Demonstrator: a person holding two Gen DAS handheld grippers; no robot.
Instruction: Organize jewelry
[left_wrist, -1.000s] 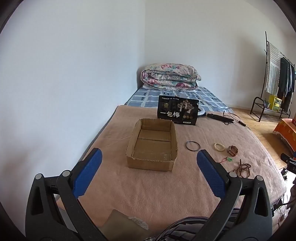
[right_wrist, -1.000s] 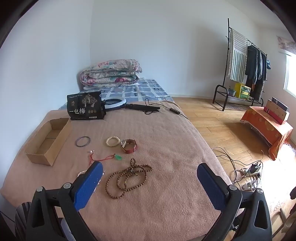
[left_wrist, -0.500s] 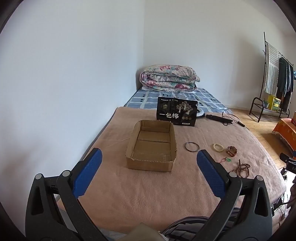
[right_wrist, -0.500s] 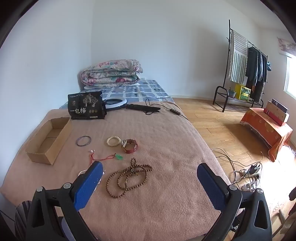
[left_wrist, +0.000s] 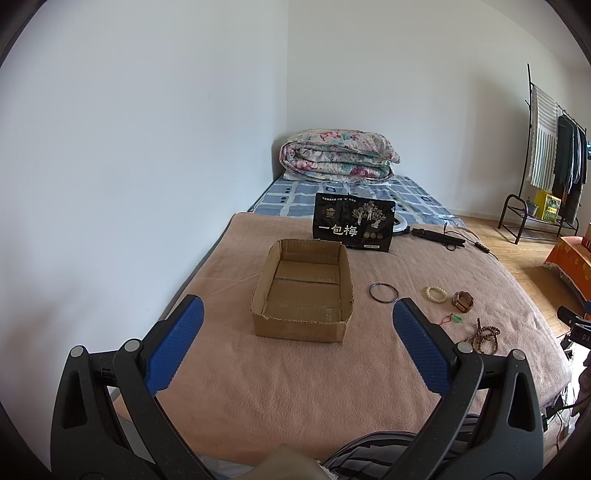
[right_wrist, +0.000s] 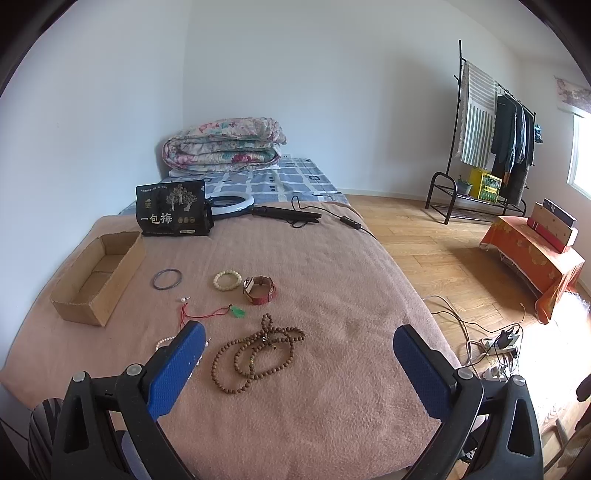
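An empty open cardboard box (left_wrist: 303, 295) (right_wrist: 96, 275) sits on the pink blanket. To its right lie a dark bangle (right_wrist: 167, 278) (left_wrist: 384, 293), a cream bead bracelet (right_wrist: 226, 280) (left_wrist: 436, 294), a brown-red watch (right_wrist: 259, 290) (left_wrist: 463, 301), a red cord with a green pendant (right_wrist: 221, 313), a long brown bead necklace (right_wrist: 255, 353) (left_wrist: 484, 336) and a white pearl bracelet (right_wrist: 164, 341), partly hidden by a finger. My left gripper (left_wrist: 297, 338) is open and empty before the box. My right gripper (right_wrist: 299, 350) is open and empty above the brown necklace.
A black printed bag (left_wrist: 353, 227) stands behind the box. A ring light with cable (right_wrist: 232, 202) lies beside it. A folded quilt (left_wrist: 338, 156) lies at the bed's far end. A clothes rack (right_wrist: 491, 147), an orange-draped stand (right_wrist: 535, 254) and floor cables (right_wrist: 495, 343) are at the right.
Both grippers have drawn back a little and stay open. The jewelry and the box have not moved.
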